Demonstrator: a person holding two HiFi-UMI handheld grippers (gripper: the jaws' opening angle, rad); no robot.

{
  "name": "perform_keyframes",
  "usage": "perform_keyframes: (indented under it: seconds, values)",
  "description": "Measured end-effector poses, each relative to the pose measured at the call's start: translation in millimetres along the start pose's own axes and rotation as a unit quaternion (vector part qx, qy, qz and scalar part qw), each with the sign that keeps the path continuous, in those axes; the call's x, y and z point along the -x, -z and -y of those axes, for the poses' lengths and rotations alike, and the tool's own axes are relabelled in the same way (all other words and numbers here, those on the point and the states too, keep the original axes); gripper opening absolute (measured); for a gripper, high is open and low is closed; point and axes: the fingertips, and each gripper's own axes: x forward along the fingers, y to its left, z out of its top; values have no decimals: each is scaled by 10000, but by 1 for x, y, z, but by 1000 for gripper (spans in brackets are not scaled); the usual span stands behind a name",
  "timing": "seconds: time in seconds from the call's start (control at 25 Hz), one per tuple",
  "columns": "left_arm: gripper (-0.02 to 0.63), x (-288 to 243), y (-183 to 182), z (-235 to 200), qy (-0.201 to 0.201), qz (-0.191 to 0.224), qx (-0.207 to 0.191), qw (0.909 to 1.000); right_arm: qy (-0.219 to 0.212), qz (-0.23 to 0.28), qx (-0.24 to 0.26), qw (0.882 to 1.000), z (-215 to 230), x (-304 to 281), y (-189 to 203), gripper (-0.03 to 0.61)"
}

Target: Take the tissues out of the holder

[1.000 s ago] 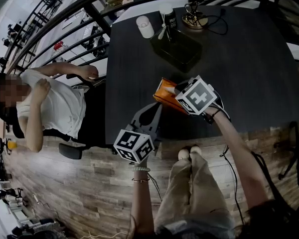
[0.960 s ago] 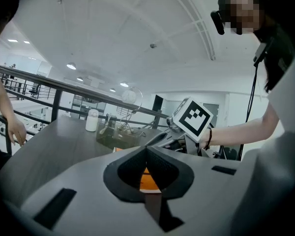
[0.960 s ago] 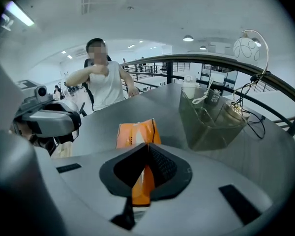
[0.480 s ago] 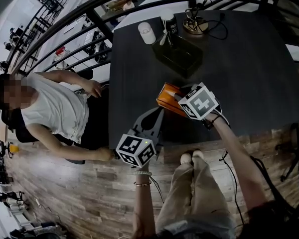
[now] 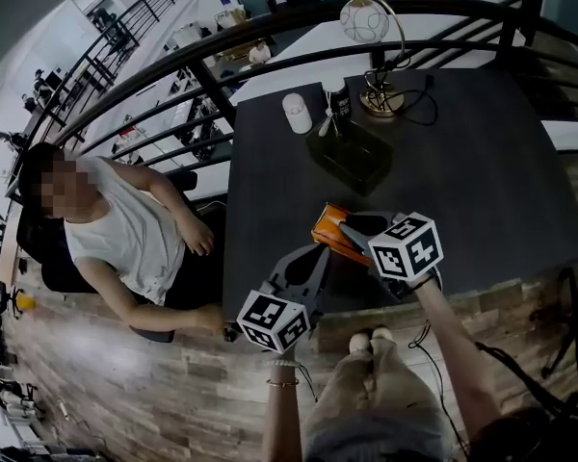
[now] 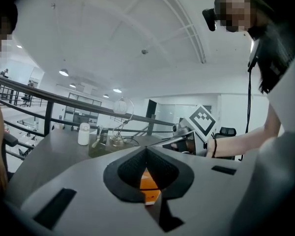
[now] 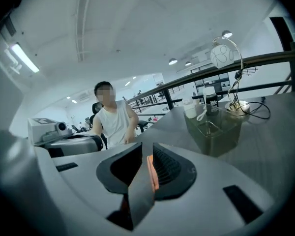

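An orange tissue pack lies flat on the dark table, near its front edge. My right gripper reaches it from the right. Its jaws stand apart and are closing slightly, with the pack's thin orange edge between them against the right pad. My left gripper comes from below with its tips at the pack's near left end. In the left gripper view those tips meet, and orange shows in the slit behind them. I cannot tell whether it is pinched. A dark see-through box stands farther back.
Behind the box stand a white bottle, a small dark bottle and a globe lamp with a cable. A black railing runs along the table's far side. A seated person is close to the table's left edge.
The head view has tilted, so everything sits lower in the picture. My right gripper has drawn back a little from the pack. The seated person's arm has dropped toward the chair.
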Motion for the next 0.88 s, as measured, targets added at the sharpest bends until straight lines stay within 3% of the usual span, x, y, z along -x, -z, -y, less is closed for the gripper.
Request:
perform_keyframes:
  seconds: [0.28,0.88]
  values:
    - [8,4,-20,19,236,115,-329,9991,-15,808,440,9958,-30,35,-28,20]
    - [8,-6,-56,36,508,481,-736,9948,150,1829,942,9785,-50,79,-60,12]
